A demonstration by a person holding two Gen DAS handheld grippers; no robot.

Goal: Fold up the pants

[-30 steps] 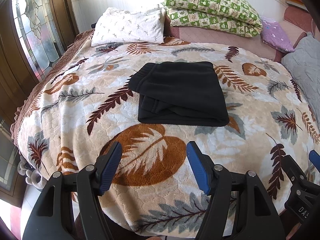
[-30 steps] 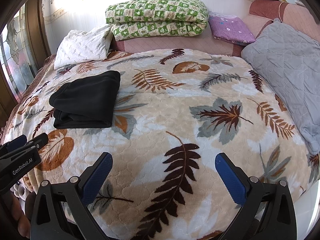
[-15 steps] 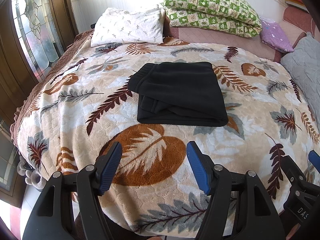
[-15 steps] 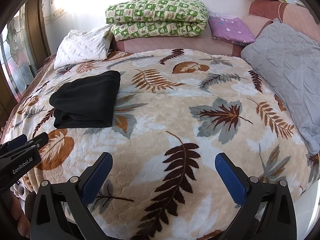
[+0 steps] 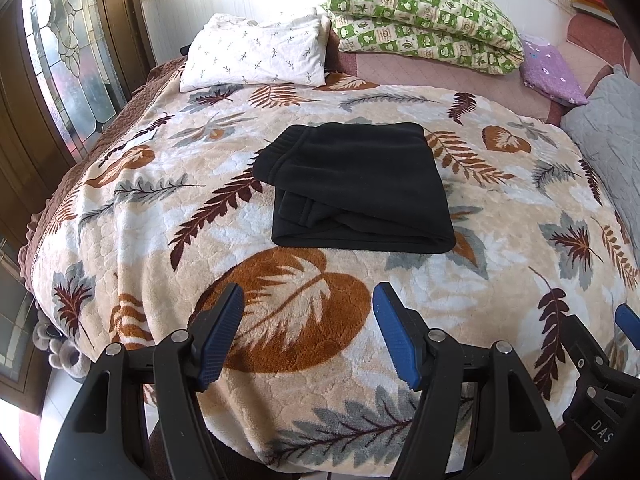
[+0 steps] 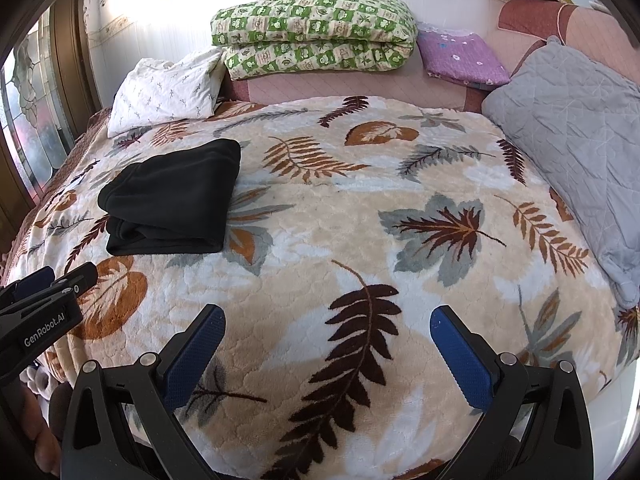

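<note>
pants (image 5: 360,188): lay folded on the blanket (image 5: 280,320), toward its left half, well apart from both grippers
left gripper (image 5: 308,336): near the bed's front edge, in front of the pants
right gripper (image 6: 328,356): just right of the left gripper
pillow (image 5: 256,54): behind the pants
folded quilt (image 6: 316,34): behind the blanket, right of the pillow
</note>
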